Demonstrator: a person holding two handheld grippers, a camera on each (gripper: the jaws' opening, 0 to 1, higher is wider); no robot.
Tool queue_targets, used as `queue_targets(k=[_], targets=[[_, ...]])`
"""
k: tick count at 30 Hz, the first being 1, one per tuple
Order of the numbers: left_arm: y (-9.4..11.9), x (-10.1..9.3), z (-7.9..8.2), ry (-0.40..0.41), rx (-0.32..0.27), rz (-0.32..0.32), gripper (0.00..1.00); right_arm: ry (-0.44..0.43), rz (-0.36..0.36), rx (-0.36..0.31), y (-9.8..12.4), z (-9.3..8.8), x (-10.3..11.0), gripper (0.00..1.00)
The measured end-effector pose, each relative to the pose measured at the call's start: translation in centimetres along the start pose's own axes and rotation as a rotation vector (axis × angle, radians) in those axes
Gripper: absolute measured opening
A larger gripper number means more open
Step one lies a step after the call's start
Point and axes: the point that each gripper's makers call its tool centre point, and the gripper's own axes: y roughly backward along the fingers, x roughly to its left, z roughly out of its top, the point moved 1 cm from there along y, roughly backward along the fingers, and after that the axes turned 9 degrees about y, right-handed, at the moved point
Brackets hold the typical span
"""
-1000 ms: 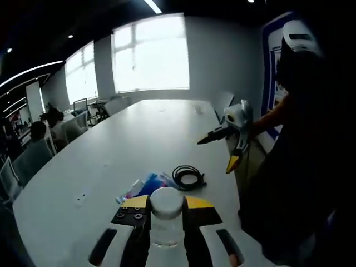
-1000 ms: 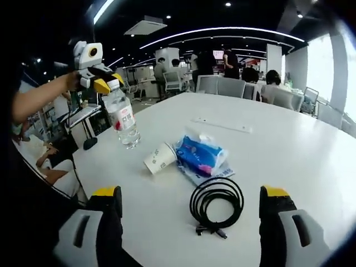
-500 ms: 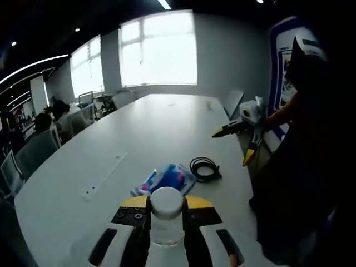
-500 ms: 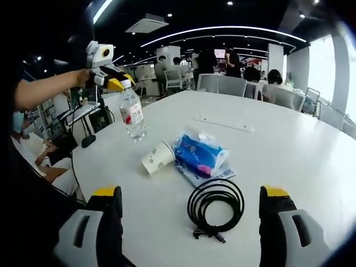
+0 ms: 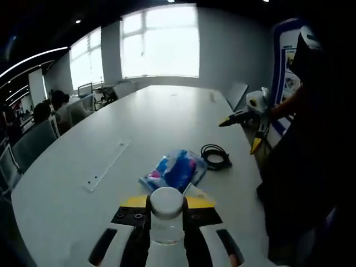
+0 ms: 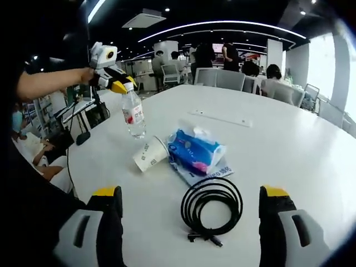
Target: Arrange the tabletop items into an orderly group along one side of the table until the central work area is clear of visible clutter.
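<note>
Between the left claw's [image 6: 123, 87] clenched jaws hangs a water bottle [image 6: 133, 114], grasped at its neck (base touching the desk [image 6: 289, 139]). Ahead of the released right claw [image 6: 192, 208] lies a coiled black cable [image 6: 211, 201], tissue pack [image 6: 196, 151] and paper cup [image 6: 149, 154] beyond.

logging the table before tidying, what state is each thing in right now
water bottle: upright, capped, held at the neck by the left gripper
paper cup: tipped on its side, mouth toward the near table edge
tissue pack: lying flat on a leaflet, a tissue sticking out
black cable: coiled, loose on the table
right gripper: open, holding nothing
</note>
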Motion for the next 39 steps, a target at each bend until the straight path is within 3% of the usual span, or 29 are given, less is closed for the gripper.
queue_targets(k=[15, 32, 39], targets=[[-0.9, 2.9, -2.1, -0.064, 0.116, -0.049, 0.18, -0.02, -0.015, 0.019, -0.5, -0.5, -0.1, 0.98], [0.2, 4.5, -3.2, -0.081, 0.146, -0.102, 0.19, -0.018, 0.003, 0.034, -1.2, -0.8, -0.1, 0.98], [-0.1, 3.7, -2.9, -0.111, 0.146, -0.119, 0.2, -0.016, 0.007, 0.035, -1.1, -0.9, -0.3, 0.97]])
